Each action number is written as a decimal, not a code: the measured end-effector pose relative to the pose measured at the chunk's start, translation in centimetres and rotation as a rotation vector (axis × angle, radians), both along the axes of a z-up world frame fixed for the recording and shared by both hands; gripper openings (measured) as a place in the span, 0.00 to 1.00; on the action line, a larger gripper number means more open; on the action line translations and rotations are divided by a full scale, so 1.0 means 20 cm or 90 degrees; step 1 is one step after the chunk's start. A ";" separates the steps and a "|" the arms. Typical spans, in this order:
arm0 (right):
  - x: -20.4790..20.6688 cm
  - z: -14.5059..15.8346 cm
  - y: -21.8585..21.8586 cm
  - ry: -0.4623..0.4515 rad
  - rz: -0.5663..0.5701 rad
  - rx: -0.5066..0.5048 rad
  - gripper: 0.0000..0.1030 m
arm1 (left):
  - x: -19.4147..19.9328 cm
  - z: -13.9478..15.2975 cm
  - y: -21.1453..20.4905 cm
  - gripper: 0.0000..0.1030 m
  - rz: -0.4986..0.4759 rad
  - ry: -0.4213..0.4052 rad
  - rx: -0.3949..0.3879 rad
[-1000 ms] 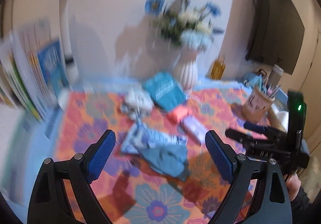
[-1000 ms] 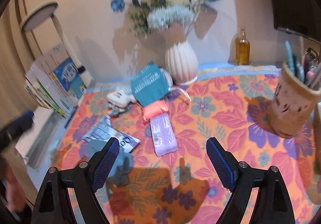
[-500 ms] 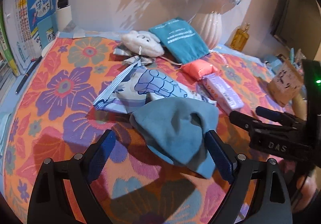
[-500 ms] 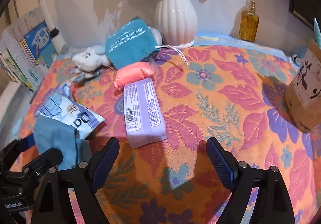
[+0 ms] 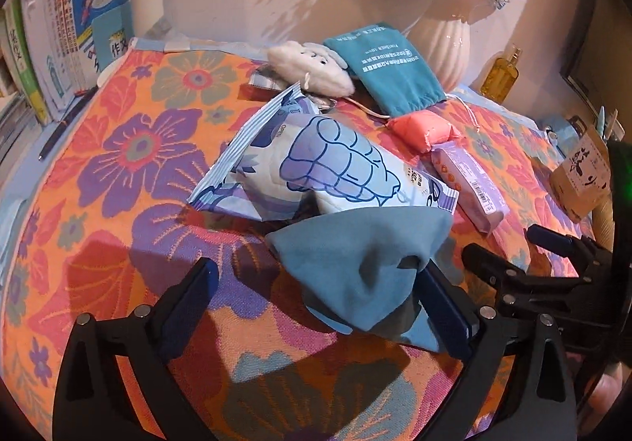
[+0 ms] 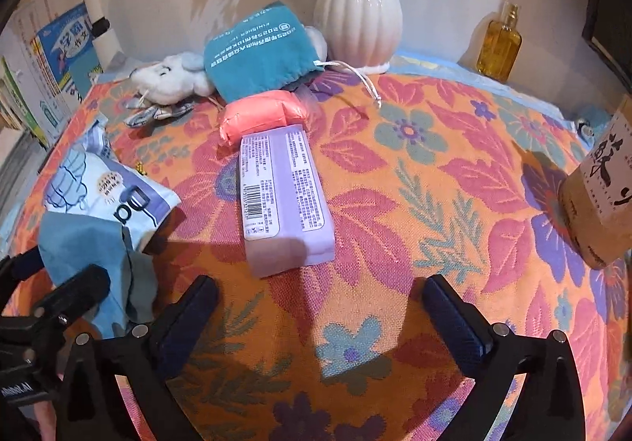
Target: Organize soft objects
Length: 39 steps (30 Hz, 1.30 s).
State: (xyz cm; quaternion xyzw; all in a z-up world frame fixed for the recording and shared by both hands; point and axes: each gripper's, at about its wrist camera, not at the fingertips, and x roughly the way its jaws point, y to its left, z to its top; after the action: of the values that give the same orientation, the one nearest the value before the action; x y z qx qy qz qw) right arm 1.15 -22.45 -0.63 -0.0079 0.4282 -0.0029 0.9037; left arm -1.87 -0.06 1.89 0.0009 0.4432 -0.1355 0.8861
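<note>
On the flowered cloth (image 5: 130, 164) lie a crumpled blue cloth (image 5: 363, 267), a blue-and-white pouch pack (image 5: 335, 172), a purple tissue pack (image 6: 282, 196), a pink soft pack (image 6: 262, 115), a teal drawstring bag (image 6: 256, 51) and a white plush toy (image 5: 312, 65). My left gripper (image 5: 316, 310) is open, low over the table, its fingers either side of the blue cloth's near edge. My right gripper (image 6: 320, 322) is open and empty, just in front of the purple pack.
A white ribbed vase (image 6: 357, 12) with flowers and an amber bottle (image 6: 499, 42) stand at the back by the wall. A brown pen holder (image 6: 600, 196) stands at the right. Books (image 5: 59, 46) are stacked at the left edge, with a pen (image 5: 65, 129) beside them.
Both grippers have come down and forward toward the table. The left one closed in on the blue cloth, the right one on the purple pack. Both stayed open.
</note>
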 end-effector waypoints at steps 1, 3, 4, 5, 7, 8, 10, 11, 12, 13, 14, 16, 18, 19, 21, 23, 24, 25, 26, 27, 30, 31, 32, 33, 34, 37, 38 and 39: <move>0.00 0.00 0.00 0.000 0.001 0.000 1.00 | 0.00 0.00 0.00 0.96 -0.002 0.000 0.002; -0.01 -0.01 -0.01 -0.017 0.008 0.000 1.00 | -0.01 0.00 -0.01 0.96 -0.005 0.001 0.006; -0.02 -0.02 -0.01 -0.027 0.009 0.007 1.00 | -0.01 0.00 -0.01 0.96 -0.004 0.002 0.008; -0.02 -0.01 -0.01 -0.032 0.010 0.009 1.00 | -0.02 0.00 -0.01 0.96 -0.005 0.000 0.008; -0.02 -0.01 0.00 -0.031 0.009 0.003 1.00 | -0.01 0.00 -0.01 0.96 -0.006 0.001 0.008; -0.02 -0.01 0.00 -0.031 0.009 0.004 1.00 | -0.01 0.00 -0.01 0.96 -0.006 0.002 0.008; -0.02 -0.01 0.00 -0.031 0.009 0.004 1.00 | 0.00 -0.01 -0.01 0.96 -0.007 0.002 0.008; -0.02 -0.01 0.00 -0.030 0.010 0.004 1.00 | 0.00 -0.01 -0.01 0.96 -0.007 0.002 0.009; -0.02 -0.01 -0.01 -0.030 0.010 0.005 1.00 | 0.00 -0.01 -0.01 0.97 -0.007 0.002 0.009; -0.02 -0.01 0.00 -0.030 0.010 0.004 1.00 | 0.00 -0.01 -0.01 0.97 -0.006 0.002 0.011; -0.01 -0.01 0.00 -0.030 0.010 0.004 1.00 | 0.00 -0.01 -0.01 0.97 -0.006 0.002 0.012; -0.01 -0.01 0.00 -0.030 0.010 0.004 1.00 | 0.00 -0.01 -0.01 0.98 -0.002 0.002 0.017; -0.01 -0.01 0.00 -0.030 0.010 0.004 1.00 | 0.00 -0.01 -0.01 0.99 0.001 0.002 0.021; -0.01 -0.01 -0.01 -0.030 0.010 0.005 1.00 | 0.01 -0.01 -0.01 0.99 0.003 0.003 0.023; -0.01 -0.01 -0.01 -0.030 0.010 0.005 1.00 | 0.01 -0.02 -0.02 1.00 0.004 0.003 0.027; -0.01 -0.01 -0.01 -0.030 0.010 0.004 1.00 | 0.01 -0.02 -0.02 1.00 0.003 0.003 0.029; -0.01 -0.01 0.00 -0.030 0.010 0.005 1.00 | 0.01 -0.02 -0.02 1.00 0.003 0.002 0.030; -0.01 -0.01 0.00 -0.030 0.010 0.005 1.00 | 0.01 -0.02 -0.02 1.00 0.003 0.002 0.030; -0.01 -0.01 0.00 -0.030 0.010 0.005 1.00 | 0.01 -0.02 -0.02 1.00 0.003 0.002 0.030; -0.01 -0.01 0.00 -0.030 0.010 0.005 1.00 | 0.01 -0.02 -0.02 1.00 0.003 0.002 0.030; -0.01 -0.01 0.00 -0.030 0.010 0.005 1.00 | 0.01 -0.02 -0.02 1.00 0.002 0.002 0.031; -0.01 -0.01 0.00 -0.030 0.010 0.005 1.00 | 0.00 -0.02 -0.02 1.00 0.003 0.002 0.032; -0.01 -0.01 0.00 -0.030 0.010 0.005 1.00 | 0.01 -0.02 -0.02 1.00 0.002 0.002 0.032; -0.01 -0.01 0.00 -0.030 0.010 0.005 1.00 | 0.00 -0.02 -0.02 1.00 0.003 0.002 0.031; -0.01 -0.01 0.00 -0.030 0.010 0.005 1.00 | 0.01 -0.02 -0.02 1.00 0.003 0.002 0.031; -0.01 -0.01 0.00 -0.030 0.010 0.005 1.00 | 0.01 -0.02 -0.02 1.00 0.003 0.002 0.031; -0.01 -0.01 -0.01 -0.030 0.010 0.005 1.00 | 0.01 -0.02 -0.02 1.00 0.003 0.002 0.031; -0.01 -0.01 0.00 -0.030 0.010 0.005 1.00 | 0.01 -0.02 -0.02 1.00 0.003 0.002 0.031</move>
State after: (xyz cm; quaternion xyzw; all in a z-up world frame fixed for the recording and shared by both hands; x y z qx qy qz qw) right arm 0.85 -22.52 -0.84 -0.0079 0.4064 0.0054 0.9136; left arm -1.73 -0.46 1.45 0.0210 0.4477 -0.1228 0.8855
